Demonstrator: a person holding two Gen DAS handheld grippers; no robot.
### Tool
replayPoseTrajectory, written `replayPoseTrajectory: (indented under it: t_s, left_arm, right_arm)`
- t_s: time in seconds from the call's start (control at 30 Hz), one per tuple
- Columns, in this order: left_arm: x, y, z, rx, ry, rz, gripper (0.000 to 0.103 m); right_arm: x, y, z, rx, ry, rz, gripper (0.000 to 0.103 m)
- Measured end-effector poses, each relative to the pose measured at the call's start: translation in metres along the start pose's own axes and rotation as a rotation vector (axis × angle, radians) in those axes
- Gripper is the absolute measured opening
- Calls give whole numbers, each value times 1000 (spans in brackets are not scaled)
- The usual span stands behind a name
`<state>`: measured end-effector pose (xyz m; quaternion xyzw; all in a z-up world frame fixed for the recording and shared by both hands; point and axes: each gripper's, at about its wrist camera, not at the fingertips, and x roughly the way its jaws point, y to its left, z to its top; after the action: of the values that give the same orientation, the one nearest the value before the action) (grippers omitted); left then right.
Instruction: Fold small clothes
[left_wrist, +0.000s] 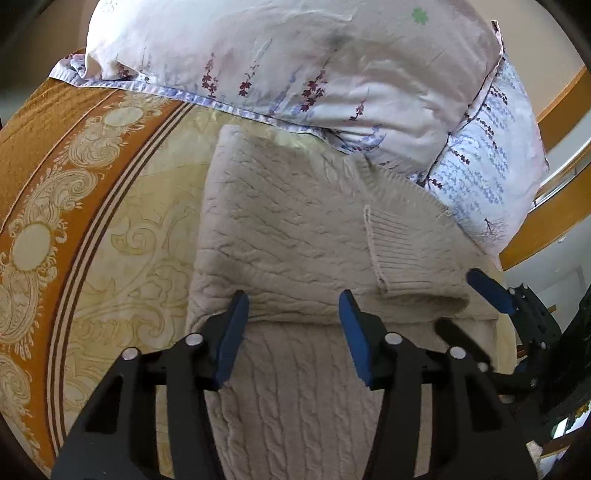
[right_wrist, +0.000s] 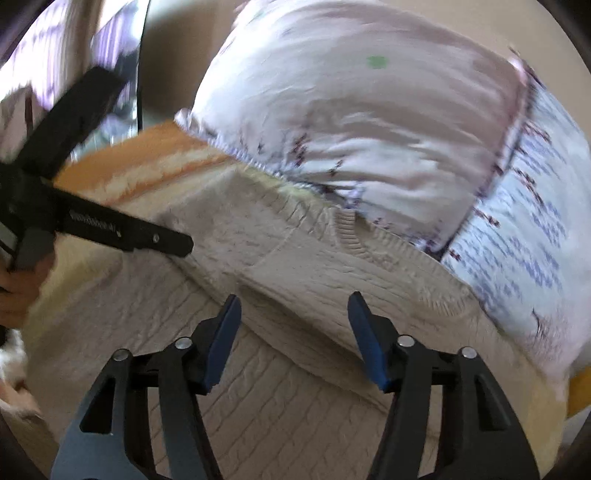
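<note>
Hovering with jaws parted and empty, left gripper (left_wrist: 293, 302) and right gripper (right_wrist: 293, 304) sit over the folded edge of the cream cable-knit sweater (left_wrist: 280, 229), which lies just below the floral pillow (left_wrist: 295, 62). Best to pinch both layers evenly before the next fold.

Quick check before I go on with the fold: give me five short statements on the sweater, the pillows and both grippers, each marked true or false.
1. The sweater is cable-knit and beige. True.
2. The left gripper is clamped on the sweater. False: its fingers stand apart over the folded edge.
3. Floral pillows lie beyond the sweater. True.
4. The right gripper holds a sock. False: it is open, with only sweater beneath.
5. The bedspread is plain blue. False: orange and cream, ornate.
</note>
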<state>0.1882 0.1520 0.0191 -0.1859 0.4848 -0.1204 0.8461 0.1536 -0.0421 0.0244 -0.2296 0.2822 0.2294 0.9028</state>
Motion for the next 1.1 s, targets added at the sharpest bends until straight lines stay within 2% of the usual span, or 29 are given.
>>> replayPoseTrajectory:
  t_s: [0.13,0.2,0.23,0.27,0.4,0.53,0.57,0.63,0.67,0.73,0.83,0.93,1.1]
  left_arm:
    - [3,-1,-1,4,1,-8,50]
    - [4,-1,-1,4,-3,-12,50]
    - [4,-1,-2,5,-4,-14,50]
    - [4,-2,-1,5,-4,-14,51]
    - [5,-2,-1,2,-1,-19,54]
    - [6,-4,-1,12,-1,-17,59]
    - [6,-5,-1,16,-2,-17,60]
    - [7,-8,-2,30,-3,-13,65]
    - [7,-10,-3,39,-3,-8,66]
    - [8,-13,-4,54,-2,-1,69]
    - [8,-14,-5,59,1,1,71]
    - [8,-12,-4,49,4,-10,71]
    - [8,-12,-3,38,11,-21,73]
  right_arm:
    - [23,10,-2,-61,45,-63,52]
    - [31,6,-4,-47,61,-94,36]
    - [33,0,-4,-12,61,-91,19]
    - [32,-7,-5,28,57,-89,7]
    - [12,-46,-11,260,-11,-110,7]
    - [-27,-107,-41,587,-83,-126,7]
    - [-39,-129,-60,716,-91,-134,7]
    - [-44,-151,-84,851,-61,-129,8]
    - [-43,-162,-101,924,-22,-109,11]
    - [-41,-177,-125,1017,48,-80,23]
    - [-52,-192,-146,1110,5,-70,49]
    - [-57,-205,-157,1185,-23,-24,50]
    - [-29,-224,-168,1263,55,92,49]
